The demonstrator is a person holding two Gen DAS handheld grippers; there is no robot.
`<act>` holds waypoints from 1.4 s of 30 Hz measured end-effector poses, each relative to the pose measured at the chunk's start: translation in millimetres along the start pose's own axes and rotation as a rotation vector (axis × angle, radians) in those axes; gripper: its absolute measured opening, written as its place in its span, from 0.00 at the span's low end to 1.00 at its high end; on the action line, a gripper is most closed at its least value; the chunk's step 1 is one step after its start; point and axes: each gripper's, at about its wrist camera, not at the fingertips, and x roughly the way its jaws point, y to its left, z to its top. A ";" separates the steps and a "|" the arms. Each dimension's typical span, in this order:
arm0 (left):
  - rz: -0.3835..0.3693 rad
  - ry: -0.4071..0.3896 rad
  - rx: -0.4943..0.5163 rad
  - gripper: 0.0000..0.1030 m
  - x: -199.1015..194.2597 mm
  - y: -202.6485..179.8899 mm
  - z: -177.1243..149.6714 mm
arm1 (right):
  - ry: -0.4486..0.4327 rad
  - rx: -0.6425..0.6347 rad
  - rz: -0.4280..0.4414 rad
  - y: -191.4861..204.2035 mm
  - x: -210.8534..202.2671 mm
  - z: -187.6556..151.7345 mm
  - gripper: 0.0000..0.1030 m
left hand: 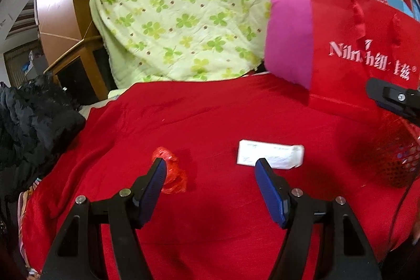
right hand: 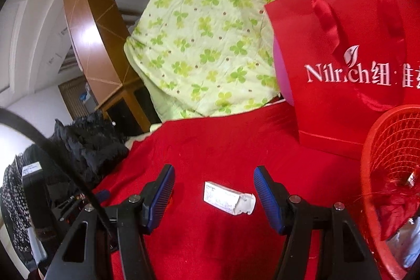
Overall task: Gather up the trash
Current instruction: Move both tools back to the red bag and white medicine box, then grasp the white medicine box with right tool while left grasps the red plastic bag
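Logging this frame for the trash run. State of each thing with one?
left gripper: open, empty
right gripper: open, empty
white carton: lying flat, end flap open
red wrapper: crumpled on the cloth
red basket: upright, trash inside
red gift bag: standing upright

Both views are taken from just behind a gripper's two blue-padded fingers, low over the red cloth (left hand: 210, 117) and aimed toward the clover-print quilt (left hand: 183, 9) at its far edge. The left wrist view is set further left. The white carton (left hand: 270, 154), red gift bag (left hand: 362, 49) and red mesh basket (right hand: 388, 148) are shared, the carton (right hand: 228, 197) being seen nearer from the right.
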 end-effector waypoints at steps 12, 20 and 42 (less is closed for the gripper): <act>0.057 0.216 -0.187 0.70 87.2 97.5 -41.8 | 0.257 -0.163 -0.092 -0.2 103.0 -15.2 0.64; -0.027 0.228 -0.273 0.70 117.2 126.1 -43.8 | 0.340 -0.242 -0.121 -11.3 165.9 -20.6 0.64; -0.147 0.328 -0.290 0.40 200.7 105.3 -32.2 | 0.567 -0.178 0.046 -5.8 239.9 -46.0 0.56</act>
